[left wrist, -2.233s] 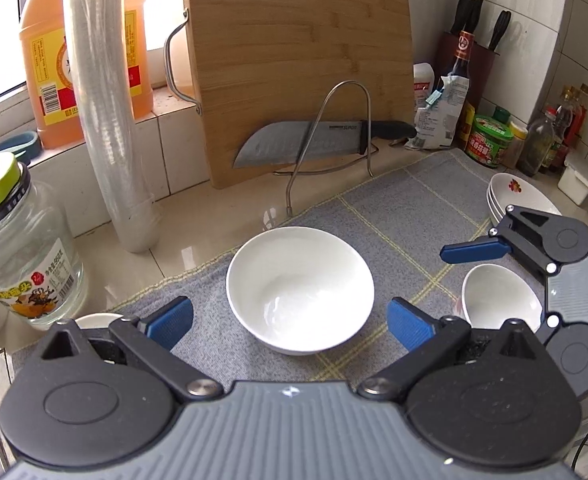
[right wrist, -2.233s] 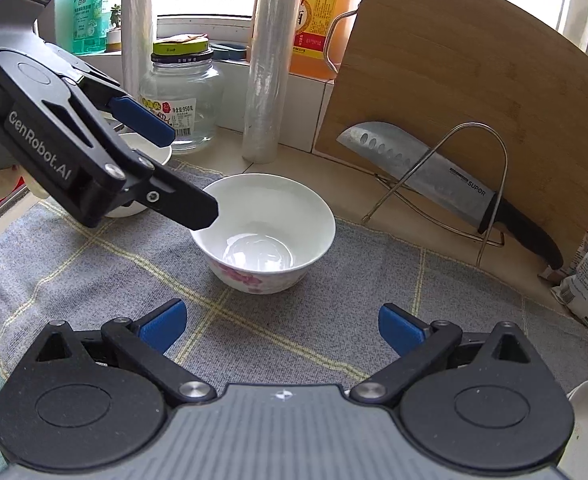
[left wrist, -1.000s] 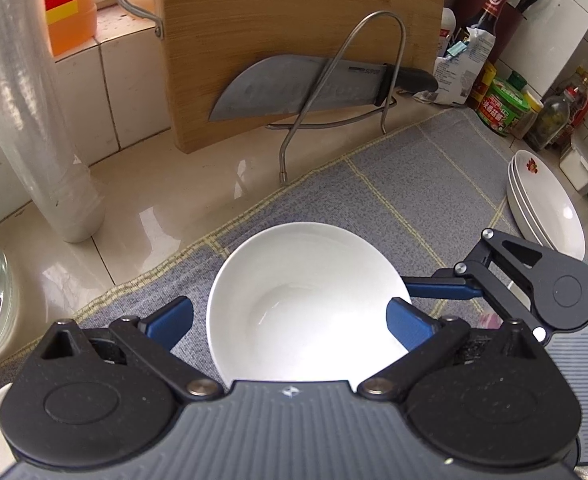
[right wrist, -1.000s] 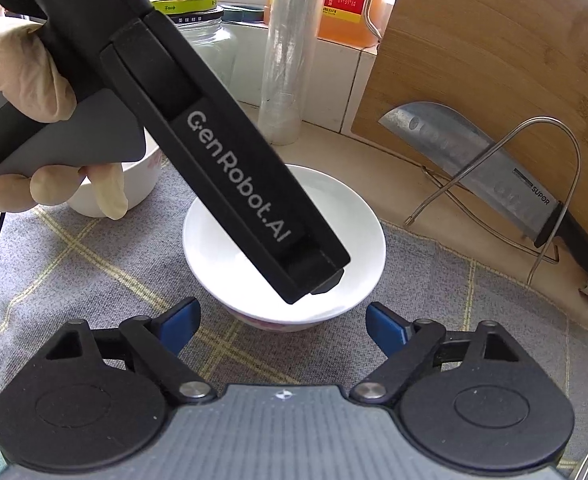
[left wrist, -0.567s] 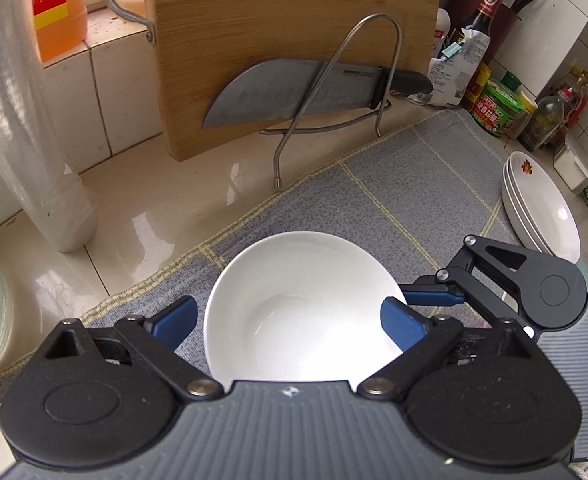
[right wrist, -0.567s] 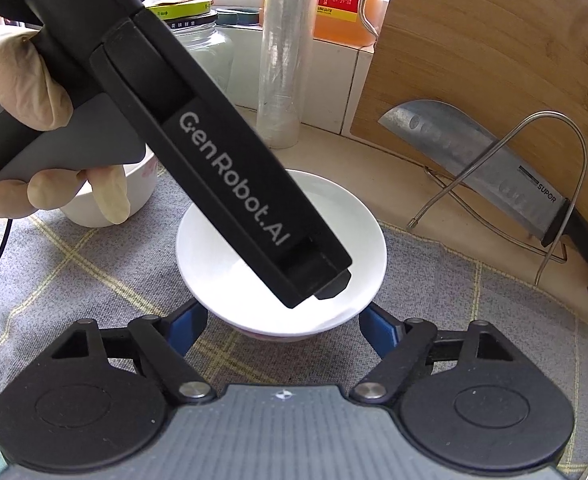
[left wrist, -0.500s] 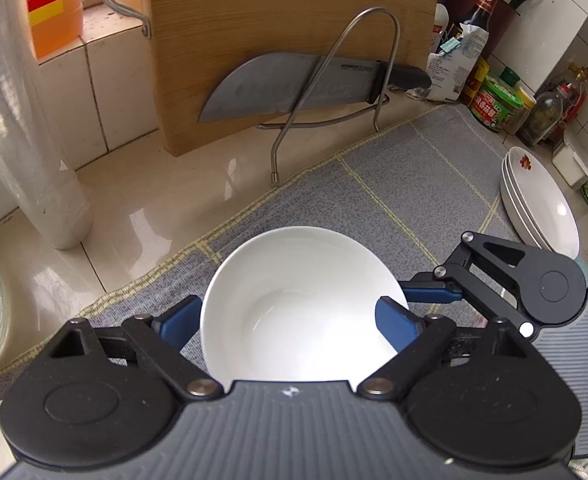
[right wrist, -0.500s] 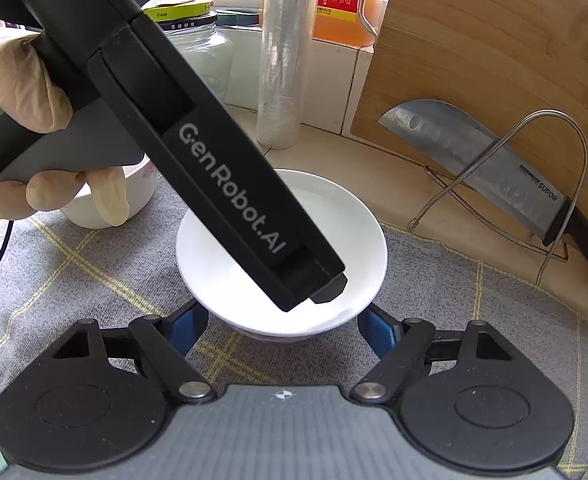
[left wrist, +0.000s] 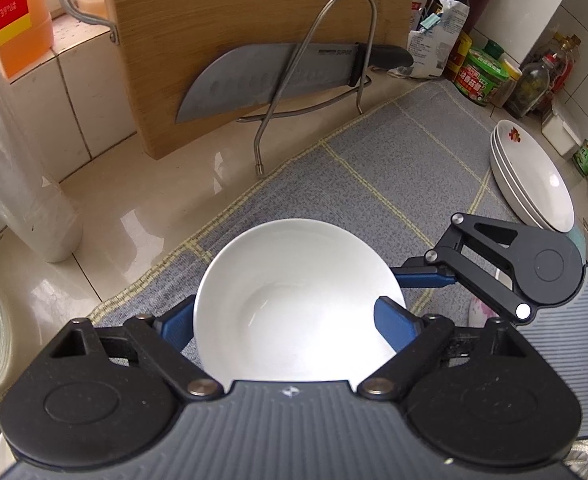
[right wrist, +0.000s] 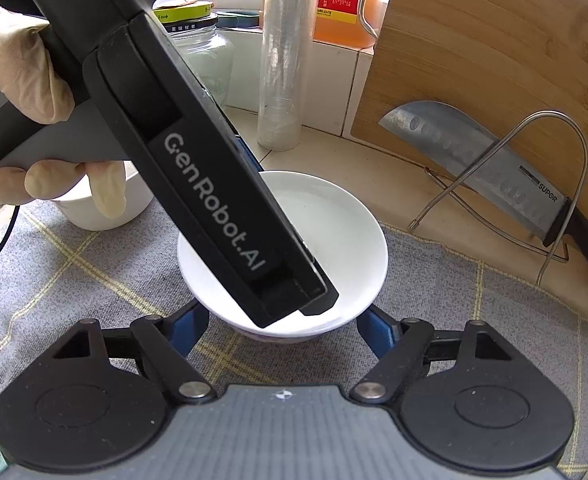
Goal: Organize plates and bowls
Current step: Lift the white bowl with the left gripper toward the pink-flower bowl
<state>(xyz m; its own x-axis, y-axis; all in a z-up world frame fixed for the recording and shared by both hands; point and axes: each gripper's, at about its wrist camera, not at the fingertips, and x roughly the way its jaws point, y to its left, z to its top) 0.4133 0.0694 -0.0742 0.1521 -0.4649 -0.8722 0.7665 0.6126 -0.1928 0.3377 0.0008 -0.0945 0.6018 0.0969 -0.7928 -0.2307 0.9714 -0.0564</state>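
A home kitchen. A bamboo cutting board [left wrist: 229, 40] leans on the tiled wall at the tabletop's [left wrist: 141, 216] back edge, with a cleaver [left wrist: 277, 74] in a wire rack [left wrist: 318, 60]. Sauce bottles and jars [left wrist: 482, 72] crowd the far right corner, a jug of cooking oil [left wrist: 17, 12] stands on the sill, and stacked plates [left wrist: 534, 180] sit at the right edge.

Two bowls show: one [left wrist: 294, 300] between both tools' blue pads, a second [right wrist: 101, 208] beside the gloved hand [right wrist: 33, 92] to the left. Three plates [left wrist: 534, 176] are stacked to the right of the tools (counted by their rims). One knife [left wrist: 277, 76], one wire rack [left wrist: 334, 60], one cutting board [left wrist: 233, 8], one glass jar [right wrist: 201, 56], two grippers.
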